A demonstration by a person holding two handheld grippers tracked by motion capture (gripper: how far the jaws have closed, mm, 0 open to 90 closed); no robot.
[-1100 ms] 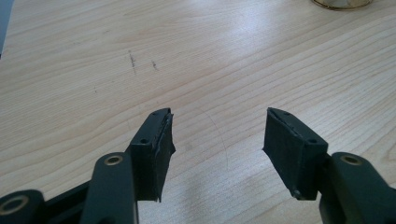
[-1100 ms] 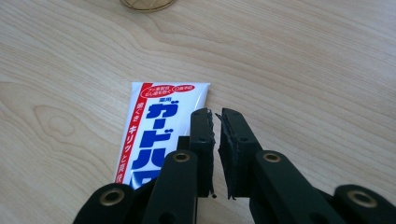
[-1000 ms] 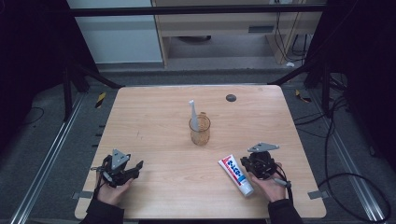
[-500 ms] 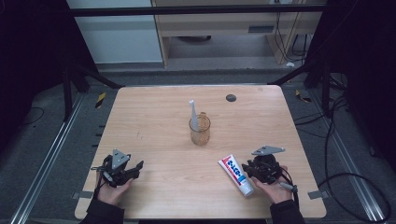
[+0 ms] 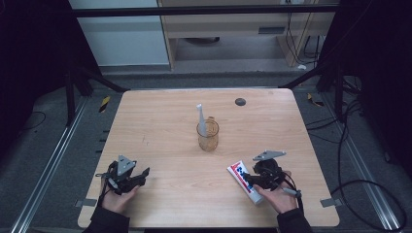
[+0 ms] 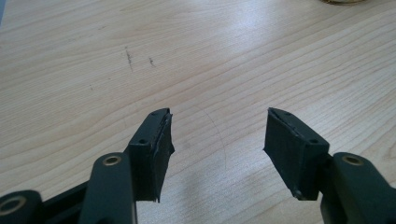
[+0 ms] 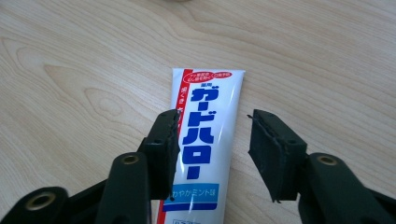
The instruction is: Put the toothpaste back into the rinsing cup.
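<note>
A white toothpaste tube (image 5: 244, 178) with blue and red print lies flat on the wooden table (image 5: 160, 121) at the front right. My right gripper (image 5: 252, 178) hovers low over it. In the right gripper view the tube (image 7: 208, 116) runs between the jaws. The jaws have just been opening, and the right pad (image 7: 268, 149) stands clear of the tube, so my right gripper (image 7: 214, 135) is open. At the front left my left gripper (image 5: 138, 175) rests open above bare wood, and nothing lies between the jaws of the left gripper (image 6: 217, 135).
A clear glass cup (image 5: 208, 136) stands at the table's middle with a white toothbrush (image 5: 199, 116) upright in it. A small dark round cap (image 5: 240, 101) lies near the far edge. Dark floor with cables and metal rails surrounds the table.
My right gripper's jaws have opened over the toothpaste tube, which lies where it was. The right hand drew back slightly toward the person. The left gripper has not moved.
</note>
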